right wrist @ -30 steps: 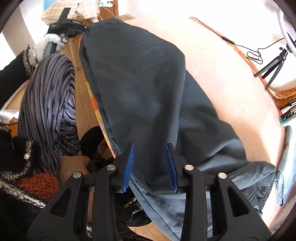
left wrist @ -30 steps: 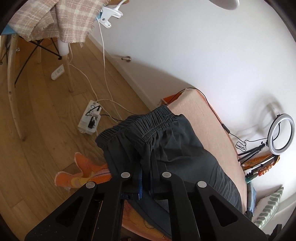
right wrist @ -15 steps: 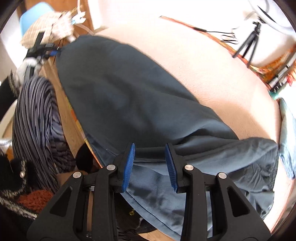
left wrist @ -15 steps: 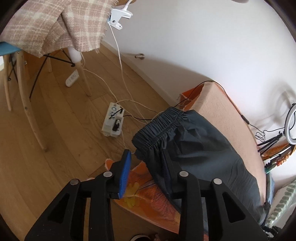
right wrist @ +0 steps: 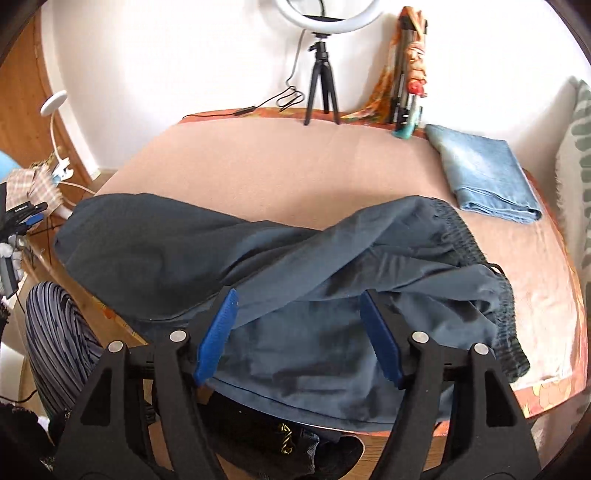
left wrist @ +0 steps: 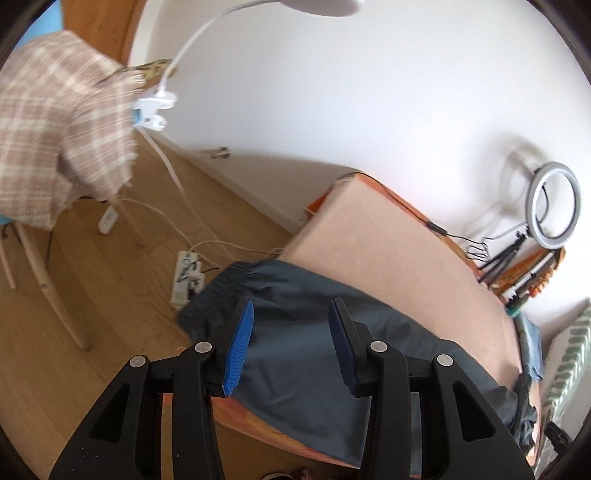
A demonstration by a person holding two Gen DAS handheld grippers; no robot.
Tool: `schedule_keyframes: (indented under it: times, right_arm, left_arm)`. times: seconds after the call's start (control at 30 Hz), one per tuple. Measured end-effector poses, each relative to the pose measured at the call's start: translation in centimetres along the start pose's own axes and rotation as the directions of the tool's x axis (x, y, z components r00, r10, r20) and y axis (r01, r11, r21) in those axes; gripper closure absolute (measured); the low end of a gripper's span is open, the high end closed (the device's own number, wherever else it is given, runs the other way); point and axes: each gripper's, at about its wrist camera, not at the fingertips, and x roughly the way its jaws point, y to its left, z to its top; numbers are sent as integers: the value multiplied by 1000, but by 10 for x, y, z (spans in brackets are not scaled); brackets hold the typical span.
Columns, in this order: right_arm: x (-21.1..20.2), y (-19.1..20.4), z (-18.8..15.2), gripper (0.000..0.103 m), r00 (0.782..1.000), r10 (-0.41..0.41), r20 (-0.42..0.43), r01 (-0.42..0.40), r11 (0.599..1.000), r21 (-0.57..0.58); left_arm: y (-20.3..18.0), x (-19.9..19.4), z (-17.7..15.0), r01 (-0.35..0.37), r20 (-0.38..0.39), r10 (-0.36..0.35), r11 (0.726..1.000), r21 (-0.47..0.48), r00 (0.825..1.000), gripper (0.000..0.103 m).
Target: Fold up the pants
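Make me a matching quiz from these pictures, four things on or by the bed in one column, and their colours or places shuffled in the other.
Things:
1. pants
2. folded jeans
3. ring light
4. checked blanket

Descriptions:
A. light blue, by the bed's right edge
B. draped over a chair
C. dark grey, spread across the bed
D. on a small tripod against the wall

Pairs: 1-C, 2-A, 3-D, 4-B

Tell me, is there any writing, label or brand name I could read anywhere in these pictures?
None can be read.
Left gripper: a small pale label on its body, too small and blurred.
Power strip on the floor: dark marks, not legible.
Dark pants, folded jeans, ring light: no text visible.
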Motion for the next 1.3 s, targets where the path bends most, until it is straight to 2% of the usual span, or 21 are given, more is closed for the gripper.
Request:
schedule_keyframes:
  times: [0.07, 0.17, 0.23, 0.3, 0.4, 0.47, 0.53, 0.6, 0.73, 0.8, 0.93, 0.97, 1.03, 1.17, 1.23, 1.3]
  right_arm:
    - [-7, -15, -4, 30, 999, -33, 10, 33, 999, 39]
    - [-17, -34, -11, 28, 997, -70, 25, 67, 992, 106]
    - [-22, -47, -16, 28, 995, -97, 31, 91, 984, 156]
    - [-29, -59, -21, 28, 993, -114, 33, 104, 973, 207]
    - [-39, -78, -32, 28, 991, -129, 36, 113, 952, 286]
    - [-47, -88, -39, 28, 987, -154, 40, 134, 938, 319]
    - [-54, -98, -45, 28, 982, -181, 46, 154, 924, 349]
    - [-60, -109, -53, 28, 979, -200, 45, 167, 908, 385]
    - [-70, -127, -69, 28, 976, -211, 51, 165, 874, 456]
    - [-72, -135, -74, 28, 977, -206, 50, 157, 864, 479]
    - [-72, -156, -82, 28, 980, -193, 49, 140, 844, 518]
    - [-73, -160, -83, 28, 980, -191, 53, 135, 841, 524]
    - [-75, -166, -85, 28, 980, -189, 57, 132, 841, 525]
    - [-72, -176, -90, 28, 982, -183, 51, 129, 837, 532]
    - [-69, -180, -94, 28, 983, -178, 41, 128, 833, 538]
    - [-64, -185, -99, 28, 984, -176, 29, 132, 830, 542]
  left_arm:
    - [-31, 3, 4, 83, -29, -82, 996, 35, 996, 62]
    - [-79, 10, 3, 166, -64, -161, 982, 86, 985, 54]
    - [-112, 15, 1, 231, -98, -220, 965, 122, 971, 51]
    - [-143, 24, -2, 311, -151, -290, 940, 142, 945, 49]
    - [-198, 40, -16, 427, -264, -376, 887, 172, 888, 48]
    - [-234, 53, -30, 498, -349, -415, 845, 194, 840, 48]
    - [-271, 65, -45, 550, -416, -438, 811, 200, 797, 48]
    - [-306, 76, -61, 605, -483, -463, 773, 191, 743, 48]
    - [-371, 101, -97, 666, -606, -461, 729, 159, 648, 48]
    - [-397, 112, -113, 683, -653, -462, 721, 118, 600, 48]
    - [-446, 140, -141, 682, -723, -419, 725, 98, 549, 48]
    - [-453, 146, -147, 673, -733, -409, 734, 90, 544, 48]
    - [-471, 160, -162, 670, -767, -377, 737, 93, 520, 48]
    - [-495, 186, -188, 642, -817, -290, 757, 124, 499, 48]
    - [-500, 197, -197, 628, -828, -275, 769, 116, 489, 48]
    - [-503, 205, -205, 624, -841, -274, 775, 95, 467, 48]
